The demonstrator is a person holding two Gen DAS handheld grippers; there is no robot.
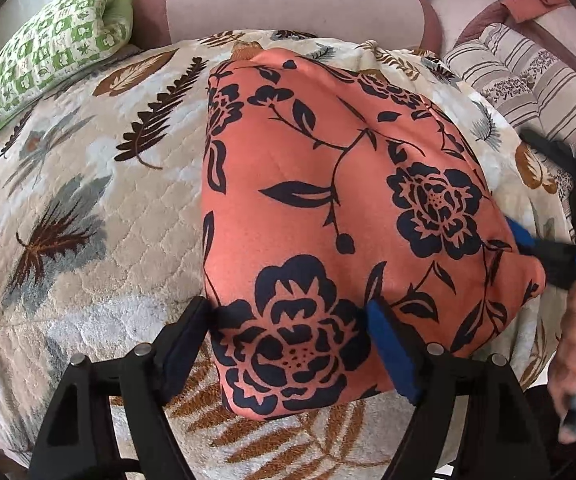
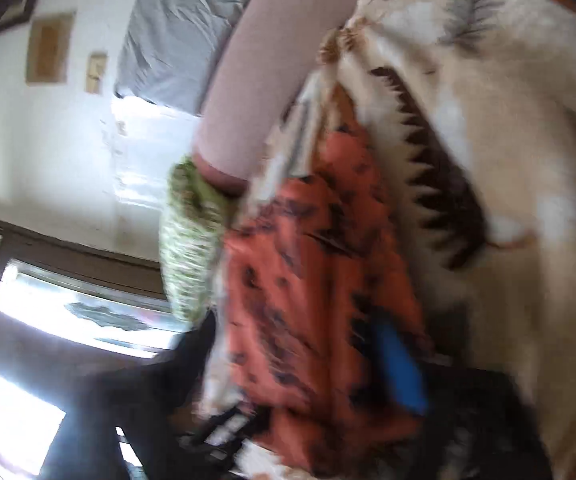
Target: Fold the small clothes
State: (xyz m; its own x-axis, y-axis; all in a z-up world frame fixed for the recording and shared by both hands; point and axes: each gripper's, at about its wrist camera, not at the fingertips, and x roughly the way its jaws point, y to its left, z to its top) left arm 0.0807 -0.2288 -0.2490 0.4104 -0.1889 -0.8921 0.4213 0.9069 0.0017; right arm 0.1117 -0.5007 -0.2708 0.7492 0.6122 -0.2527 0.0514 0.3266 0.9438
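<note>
Coral-orange garment of soft fabric, printed with black flowers and vines (image 1: 327,184), lies folded into a rough rectangle on a quilted cream bedspread with brown and grey leaf prints (image 1: 88,240), in the middle of the left wrist view. Its long axis runs from about 11 o'clock, near the pink padded headboard (image 1: 288,4), down to about 5 o'clock, with one short end nearest the viewer.

The left gripper (image 1: 288,340) stands with its black fingers spread wide, straddling the near corner of the cloth at 6 o'clock; the pads do not appear to press it. The right gripper (image 1: 543,256) sits at 3 o'clock against the garment's right edge. In its own blurred view the jaws look spread, with orange fabric lying between them, and no pinch can be made out.

The step in hand seems to be the start of another fold or a squaring-up. The next move likely calls for both tools to close on the near edge and carry it towards 11 o'clock.

A green-and-white patterned pillow (image 1: 60,40) rests at 10 o'clock.
</note>
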